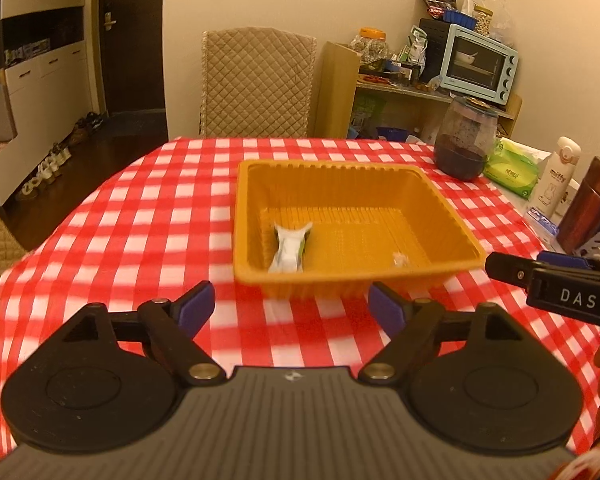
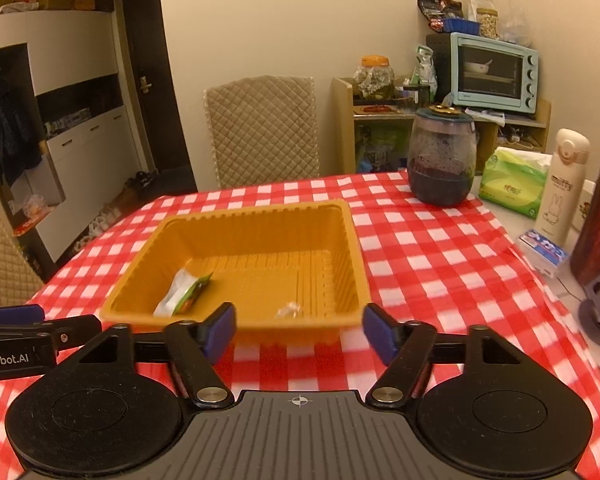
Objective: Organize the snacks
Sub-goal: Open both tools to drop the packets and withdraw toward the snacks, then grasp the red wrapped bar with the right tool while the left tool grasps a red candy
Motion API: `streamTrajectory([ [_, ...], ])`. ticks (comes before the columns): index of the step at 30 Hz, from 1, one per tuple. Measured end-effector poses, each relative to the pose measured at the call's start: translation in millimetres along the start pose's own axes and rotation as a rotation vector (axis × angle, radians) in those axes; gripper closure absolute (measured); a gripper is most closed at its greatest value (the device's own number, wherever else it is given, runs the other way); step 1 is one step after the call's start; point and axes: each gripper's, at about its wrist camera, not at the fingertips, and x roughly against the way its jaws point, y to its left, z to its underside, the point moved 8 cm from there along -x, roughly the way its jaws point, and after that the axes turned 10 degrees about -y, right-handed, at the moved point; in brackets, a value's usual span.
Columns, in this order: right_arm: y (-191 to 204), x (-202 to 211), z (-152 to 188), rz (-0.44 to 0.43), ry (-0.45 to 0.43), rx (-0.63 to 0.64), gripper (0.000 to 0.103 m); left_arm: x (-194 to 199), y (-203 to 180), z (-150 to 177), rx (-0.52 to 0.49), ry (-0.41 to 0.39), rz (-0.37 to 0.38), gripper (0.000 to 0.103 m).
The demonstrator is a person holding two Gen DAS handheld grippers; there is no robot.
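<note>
An orange plastic tray (image 1: 452, 216) sits on the red-and-white checked tablecloth; it also shows in the right wrist view (image 2: 352, 240). A white-and-green snack packet (image 1: 289, 249) lies at the tray's near left, also in the right wrist view (image 2: 182, 294). A small clear-wrapped candy (image 1: 399, 258) lies at its near right, also in the right wrist view (image 2: 287, 311). My left gripper (image 1: 291, 306) is open and empty just before the tray's near wall. My right gripper (image 2: 299, 329) is open and empty at the same wall, to the right of the left one.
A dark glass jar (image 2: 441, 156) stands behind the tray on the right. A green tissue pack (image 2: 514, 182), a white flask (image 2: 562, 188), a brown bottle (image 2: 598, 220) and a small blue box (image 2: 544, 250) line the right edge. A quilted chair (image 2: 262, 130) faces the far side.
</note>
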Motion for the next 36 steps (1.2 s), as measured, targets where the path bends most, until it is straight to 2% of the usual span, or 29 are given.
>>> streamTrajectory([
  [15,-9.3,115.7,45.1,0.026,0.051,-0.054,0.029,103.1,7.6,51.0,0.063,0.044,-0.053,0.015],
  [20,-0.7,144.5,62.3,0.005,0.058,-0.054,0.029,127.4,0.5,68.3,0.034,0.053,-0.056,0.015],
  [29,14.8,160.9,91.6,-0.040,0.103,-0.026,0.029,147.2,-6.1,95.0,0.012,0.091,-0.041,0.015],
  [36,20.3,155.2,97.4,-0.056,0.109,0.005,0.029,141.2,-8.6,104.0,0.000,0.113,-0.037,0.015],
])
